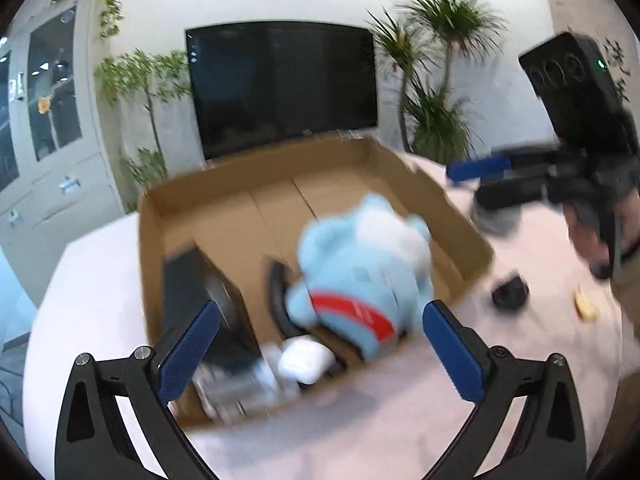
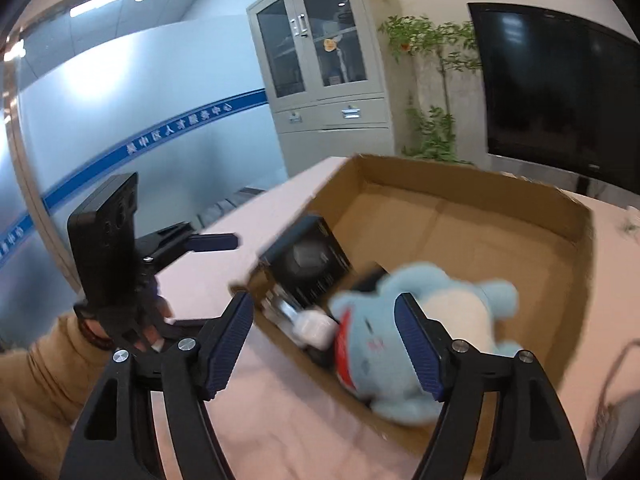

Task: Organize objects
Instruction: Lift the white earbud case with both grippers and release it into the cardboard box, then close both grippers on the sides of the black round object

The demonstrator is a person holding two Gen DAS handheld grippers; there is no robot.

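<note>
An open cardboard box [image 1: 460, 216] [image 2: 568, 216] lies on the pale table. Inside it lie a light blue plush toy [image 1: 360, 276] [image 2: 424, 332] with a red band, a black box [image 1: 208, 292] [image 2: 308, 260], a small white case [image 1: 306, 360] [image 2: 316, 326] and a blurred clear item [image 1: 244, 384]. My left gripper [image 1: 320, 344] is open and empty, just in front of the box's near edge. My right gripper [image 2: 324, 344] is open and empty, close above the box's near wall beside the plush. Each gripper also shows in the other's view, the right [image 1: 476, 170] and the left [image 2: 216, 242].
A small black object [image 1: 510, 292] and a yellowish piece [image 1: 586, 306] lie on the table right of the box. A dark cable [image 2: 616, 380] lies at the right. Behind stand a black TV [image 1: 280, 88], potted plants [image 1: 436, 92] and a grey cabinet [image 2: 328, 64].
</note>
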